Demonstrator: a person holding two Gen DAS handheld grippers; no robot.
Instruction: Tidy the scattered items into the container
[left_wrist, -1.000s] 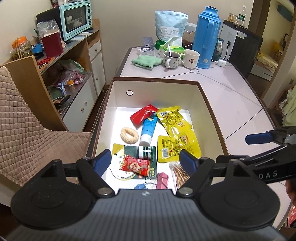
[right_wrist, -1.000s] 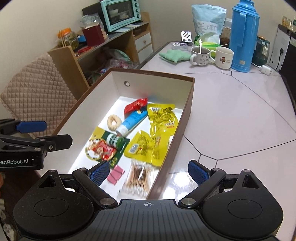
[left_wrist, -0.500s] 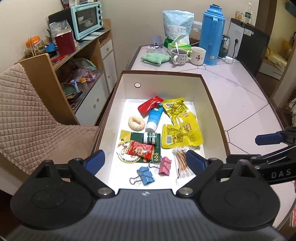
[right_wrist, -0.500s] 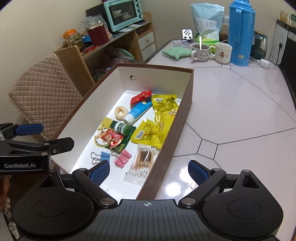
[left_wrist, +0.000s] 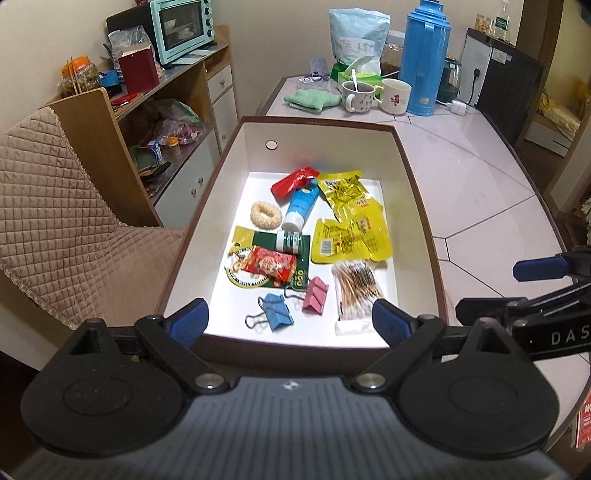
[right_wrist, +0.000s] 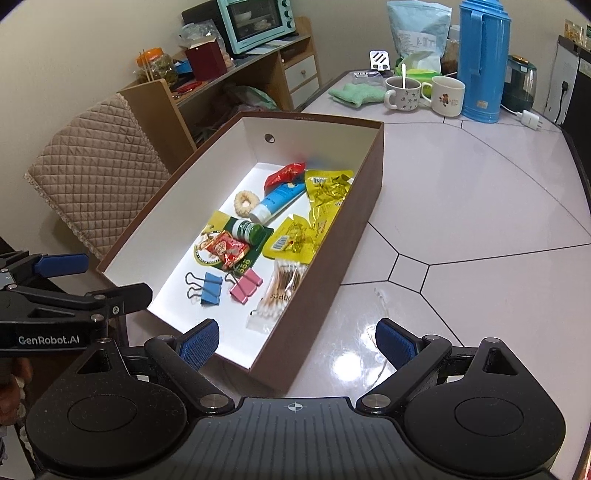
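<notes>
2 claws, left (left_wrist: 290, 322) & right (right_wrist: 297, 341), wide open, empty, touching nothing.

Both wrist views look down from the near end, close above the box (left_wrist: 325, 123); the right view sits farther right. Both show the box (right_wrist: 364, 206).

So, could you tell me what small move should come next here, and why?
Probably none beyond drawing both away: the left hand-held gripper and right hand-held gripper are open and empty, and the small items, such as the blue binder clip and cotton swabs, already lie inside the brown box. I see nothing loose on the nearby table.
</notes>
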